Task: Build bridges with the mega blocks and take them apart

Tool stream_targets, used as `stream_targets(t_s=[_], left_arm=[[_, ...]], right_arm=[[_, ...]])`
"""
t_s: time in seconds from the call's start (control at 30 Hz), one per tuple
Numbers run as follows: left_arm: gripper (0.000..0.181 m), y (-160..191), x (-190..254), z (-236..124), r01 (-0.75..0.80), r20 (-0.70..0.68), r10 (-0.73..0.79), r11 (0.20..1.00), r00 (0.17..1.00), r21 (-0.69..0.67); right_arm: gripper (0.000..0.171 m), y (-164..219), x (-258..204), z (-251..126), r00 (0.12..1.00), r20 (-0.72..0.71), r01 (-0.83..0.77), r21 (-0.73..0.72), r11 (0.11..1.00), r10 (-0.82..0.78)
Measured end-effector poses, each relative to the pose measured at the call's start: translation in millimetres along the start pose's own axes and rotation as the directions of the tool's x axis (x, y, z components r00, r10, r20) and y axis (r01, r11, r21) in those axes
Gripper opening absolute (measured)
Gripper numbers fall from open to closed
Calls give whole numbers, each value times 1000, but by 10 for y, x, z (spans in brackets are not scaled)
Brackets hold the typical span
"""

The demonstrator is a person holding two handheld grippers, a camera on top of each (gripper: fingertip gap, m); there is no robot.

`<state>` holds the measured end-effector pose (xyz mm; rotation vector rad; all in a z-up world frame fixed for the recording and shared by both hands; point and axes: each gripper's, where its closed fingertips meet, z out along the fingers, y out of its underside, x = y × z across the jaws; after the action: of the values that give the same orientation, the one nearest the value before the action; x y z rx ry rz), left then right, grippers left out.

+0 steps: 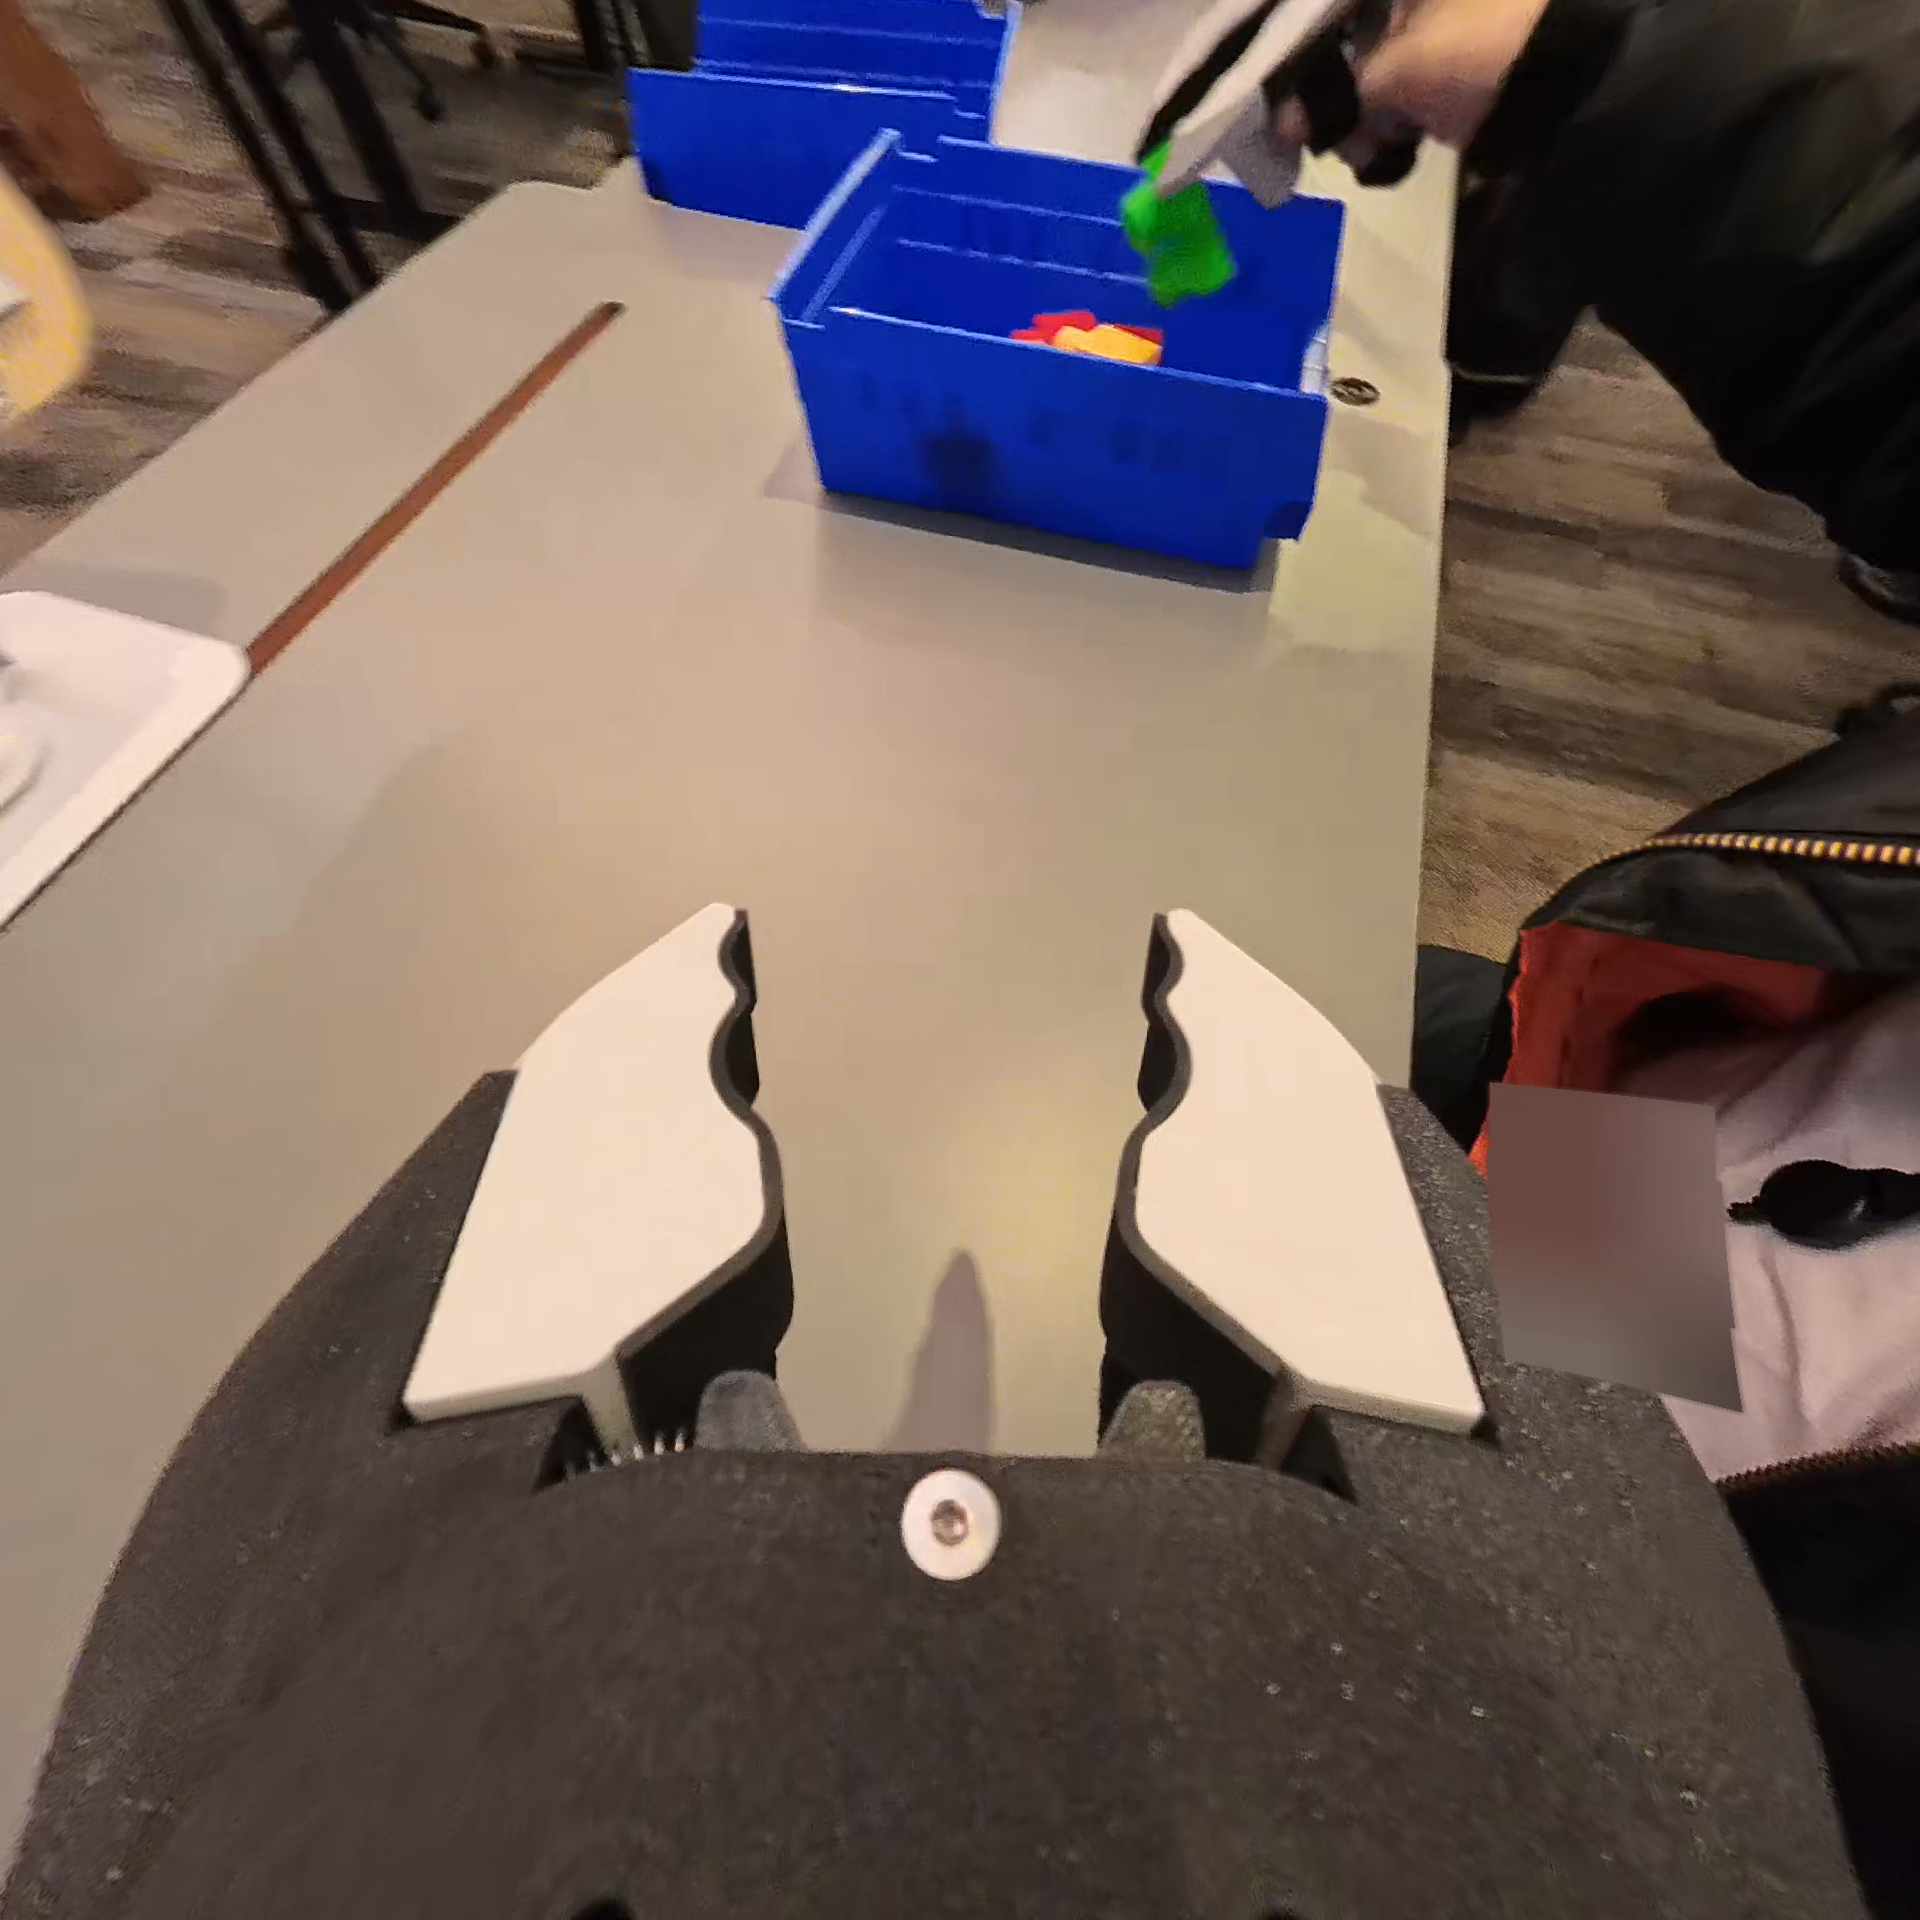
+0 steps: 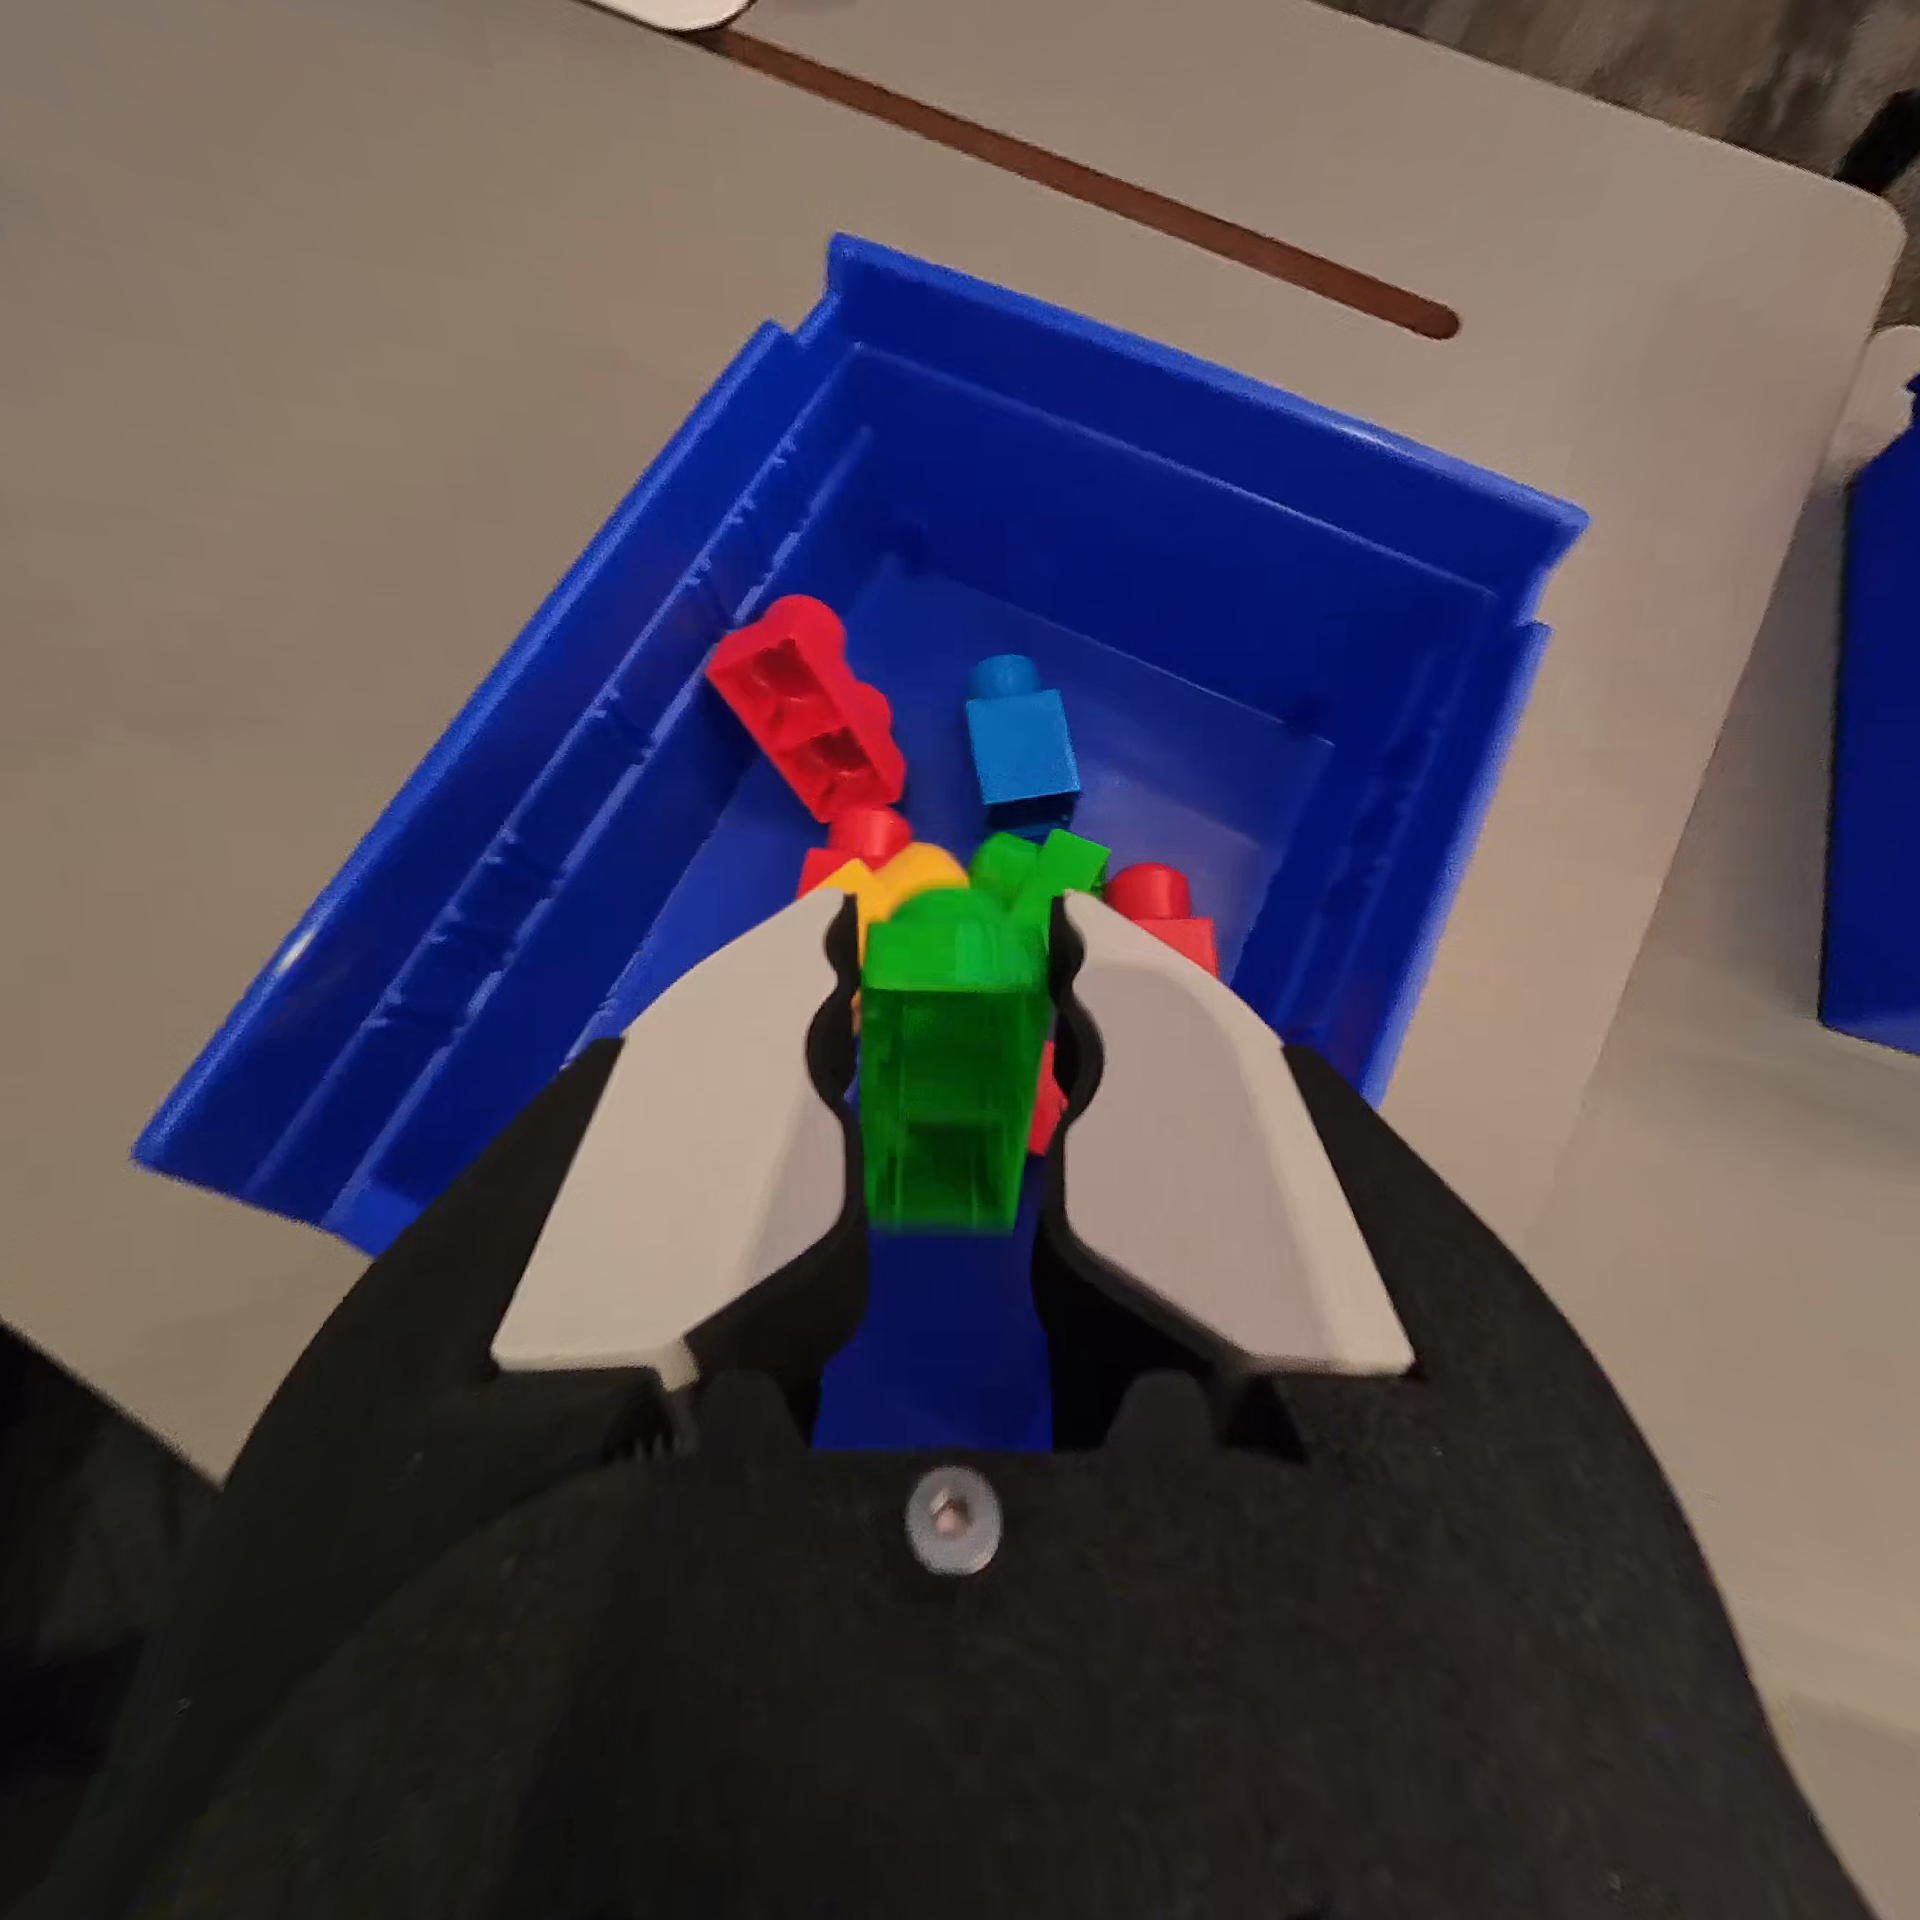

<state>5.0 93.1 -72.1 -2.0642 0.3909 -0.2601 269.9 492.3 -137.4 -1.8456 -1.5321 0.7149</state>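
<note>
My right gripper (image 2: 951,914) is shut on a green block (image 2: 951,1049) and holds it above a blue bin (image 2: 1195,447). Inside the bin lie a red block (image 2: 805,707), a blue block (image 2: 1018,743), a yellow block (image 2: 914,873) and other red and green blocks. In the left wrist view the right gripper (image 1: 1195,177) with the green block (image 1: 1179,244) hangs over the same bin (image 1: 1049,436), far ahead. My left gripper (image 1: 951,925) is open and empty, low over the bare grey table (image 1: 675,727).
A second blue bin (image 1: 821,114) stands behind the first. A dark slot (image 1: 436,488) runs along the table's left part. A white tray (image 1: 94,717) lies at the left edge. The person's jacket (image 1: 1714,935) is at the right, past the table edge.
</note>
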Motion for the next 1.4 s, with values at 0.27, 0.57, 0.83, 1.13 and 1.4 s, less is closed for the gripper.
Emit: stream_targets(t_s=[0.27,0.57,0.83,1.13,1.4], left_arm=[[70,326,-452,-1198,77,306,-82,997,948,29],[63,1823,-1301,-2704,377,676,-104,886,730,-271],[52,2352,-1540,-2562,144,522,205,822,828,-551],[53,2433,-1498,-2399,-150,248,460,669,853,-728],[55,2499,-1470,-2272,-305,24,490,580,872,-756]], right_arm=[[38,-97,55,53,997,-60,49,18,999,-48],[38,-396,-486,132,987,33,157,50,986,-159],[37,-644,-1065,289,970,138,192,79,978,-202],[37,-642,-1401,271,966,190,165,67,984,-175],[34,-758,-1642,98,966,252,10,173,985,-54]])
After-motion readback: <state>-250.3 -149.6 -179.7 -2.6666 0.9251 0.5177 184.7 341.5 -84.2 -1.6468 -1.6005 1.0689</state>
